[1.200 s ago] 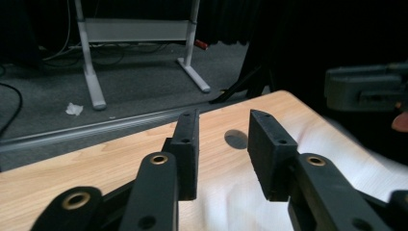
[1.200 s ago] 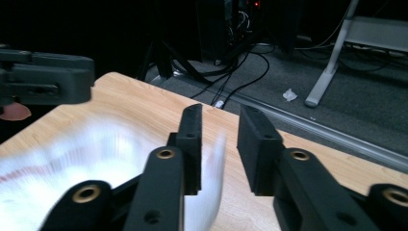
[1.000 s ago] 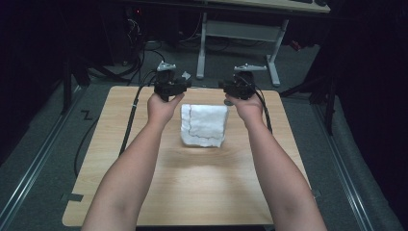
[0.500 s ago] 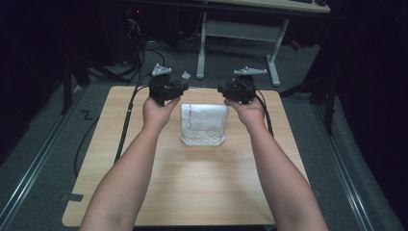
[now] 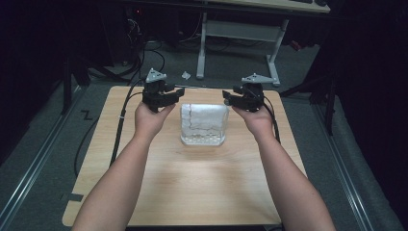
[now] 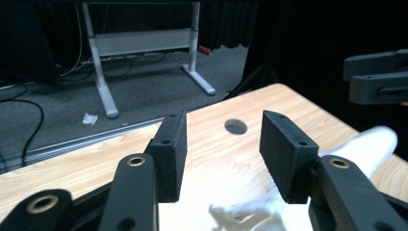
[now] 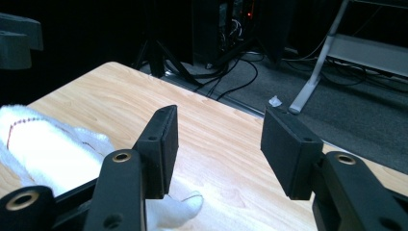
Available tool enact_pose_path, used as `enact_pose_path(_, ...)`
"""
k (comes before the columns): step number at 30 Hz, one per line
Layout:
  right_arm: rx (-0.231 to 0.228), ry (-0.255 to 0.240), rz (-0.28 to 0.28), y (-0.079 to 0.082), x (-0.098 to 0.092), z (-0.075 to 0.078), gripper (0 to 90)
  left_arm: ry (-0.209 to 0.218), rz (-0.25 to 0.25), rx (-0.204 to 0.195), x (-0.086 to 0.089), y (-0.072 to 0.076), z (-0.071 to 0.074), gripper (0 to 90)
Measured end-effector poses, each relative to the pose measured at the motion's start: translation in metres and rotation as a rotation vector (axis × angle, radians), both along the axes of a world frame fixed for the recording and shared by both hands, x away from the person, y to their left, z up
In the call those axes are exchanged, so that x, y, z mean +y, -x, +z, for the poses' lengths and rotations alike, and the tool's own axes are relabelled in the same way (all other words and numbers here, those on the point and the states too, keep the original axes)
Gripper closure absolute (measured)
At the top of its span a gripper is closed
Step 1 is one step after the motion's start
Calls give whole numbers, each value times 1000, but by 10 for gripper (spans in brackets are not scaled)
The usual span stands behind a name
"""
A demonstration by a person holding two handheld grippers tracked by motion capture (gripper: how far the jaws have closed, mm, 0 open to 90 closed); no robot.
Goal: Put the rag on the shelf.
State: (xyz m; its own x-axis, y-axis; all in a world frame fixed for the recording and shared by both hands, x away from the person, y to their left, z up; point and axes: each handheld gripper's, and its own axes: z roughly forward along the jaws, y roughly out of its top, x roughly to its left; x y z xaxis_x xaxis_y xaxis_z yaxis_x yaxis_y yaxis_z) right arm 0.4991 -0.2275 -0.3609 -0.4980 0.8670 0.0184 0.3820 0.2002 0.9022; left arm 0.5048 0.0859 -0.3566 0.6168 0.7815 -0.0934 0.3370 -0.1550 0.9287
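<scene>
A white folded towel (image 5: 203,124) with a dark stitched line lies at the far middle of the wooden table (image 5: 192,183). My left gripper (image 5: 178,93) hovers just left of the towel's far left corner, open and holding nothing. My right gripper (image 5: 227,99) hovers at the far right corner, open too. In the left gripper view the open gripper (image 6: 221,144) frames bare tabletop, with the towel (image 6: 368,144) below and to the right. In the right gripper view the gripper (image 7: 219,139) stands open, and the towel (image 7: 53,144) lies at the lower left.
A round hole (image 6: 235,126) sits in the tabletop near the far edge. Beyond the table are a white desk frame (image 5: 240,33), floor cables (image 5: 139,57) and a scrap of paper (image 5: 185,75). Cables trail from both grippers over the table's far side.
Both grippers have moved apart, outward from the towel's far edge. The towel's top face now shows a stitched line that was not visible a second ago.
</scene>
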Motion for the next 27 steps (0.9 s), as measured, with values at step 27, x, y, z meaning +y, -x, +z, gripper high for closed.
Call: enact_pose_path(27,-12,139,85,115,-15,-76,384,-79,-45,107,62,133,-117,466)
